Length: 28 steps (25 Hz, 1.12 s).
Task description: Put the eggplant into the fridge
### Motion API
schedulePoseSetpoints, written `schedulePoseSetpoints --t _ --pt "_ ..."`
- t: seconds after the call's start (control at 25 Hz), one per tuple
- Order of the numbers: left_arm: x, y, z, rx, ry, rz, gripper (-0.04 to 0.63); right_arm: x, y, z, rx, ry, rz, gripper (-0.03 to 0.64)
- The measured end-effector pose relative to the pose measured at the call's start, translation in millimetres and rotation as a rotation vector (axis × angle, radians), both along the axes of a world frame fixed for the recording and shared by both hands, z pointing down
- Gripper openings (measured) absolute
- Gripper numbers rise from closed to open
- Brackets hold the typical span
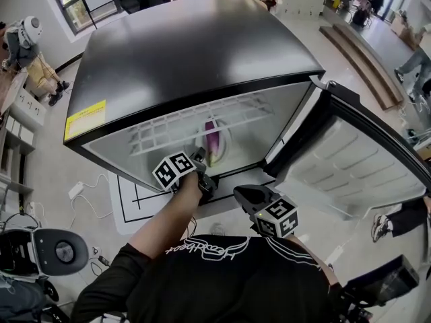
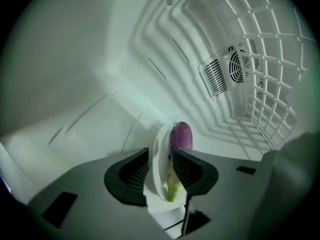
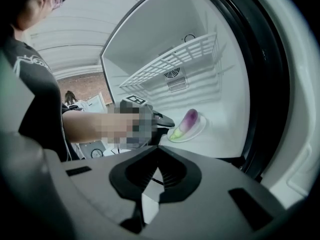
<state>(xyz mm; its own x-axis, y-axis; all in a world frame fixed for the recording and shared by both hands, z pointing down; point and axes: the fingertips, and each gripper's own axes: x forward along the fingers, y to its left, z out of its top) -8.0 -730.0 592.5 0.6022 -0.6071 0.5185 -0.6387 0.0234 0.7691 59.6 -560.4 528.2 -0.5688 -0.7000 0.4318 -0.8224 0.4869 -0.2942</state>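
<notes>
A purple eggplant point(image 1: 214, 140) with a green stem end lies on a white plate point(image 1: 224, 148) on the floor of the open fridge point(image 1: 195, 52). My left gripper point(image 1: 202, 163) reaches into the fridge at the plate's near edge. In the left gripper view the plate point(image 2: 159, 159) stands edge-on between the jaws with the eggplant point(image 2: 182, 134) on it, and the left gripper point(image 2: 161, 166) is open, its pads off the rim. The right gripper view shows the eggplant point(image 3: 189, 119) resting on the plate point(image 3: 199, 129). My right gripper point(image 1: 242, 195) hovers outside the fridge, shut and holding nothing.
The fridge door point(image 1: 350, 160) stands open to the right. A white wire shelf point(image 1: 195, 126) spans the fridge above the plate, and a fan vent point(image 2: 225, 71) sits on the back wall. Seated people are behind the fridge; a cable point(image 1: 84, 194) lies on the floor at left.
</notes>
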Motion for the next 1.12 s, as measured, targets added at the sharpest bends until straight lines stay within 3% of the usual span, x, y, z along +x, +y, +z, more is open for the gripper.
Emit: schedulePoseSetpoints --t 0.2,0.4,0.68,0.72,0.8,0.96,1.12 --pt "-7.5 1.0 -5.7 0.026 0.009 -0.018 0.141 5.4 1.9 -2.1 0.004 -0.011 0.006 0.008" --pt "-9.3 22.3 -13.8 0.096 0.017 0.034 0.141 5.6 11.2 -4.4 0.007 -0.021 -0.002 0.008" --pt "6.0 80.5 -51.5 0.305 -0.066 0.214 0.137 9.9 33.0 -16.1 0.026 -0.036 -0.01 0.008" --pt "7.9 89.2 -57.8 0.337 -0.078 0.234 0.123 10.8 37.9 -16.9 0.029 -0.037 -0.012 0.008" --pt "12.9 108.8 -69.7 0.391 -0.094 0.282 0.019 11.7 47.9 -18.2 0.034 -0.04 -0.02 0.008" --pt "29.5 165.4 -84.5 0.452 -0.067 0.401 0.009 15.4 74.0 -21.2 0.04 -0.044 -0.039 0.008" --pt "37.7 219.4 -93.5 0.509 -0.033 0.462 0.009 22.8 103.1 -24.3 0.053 -0.049 -0.059 0.008"
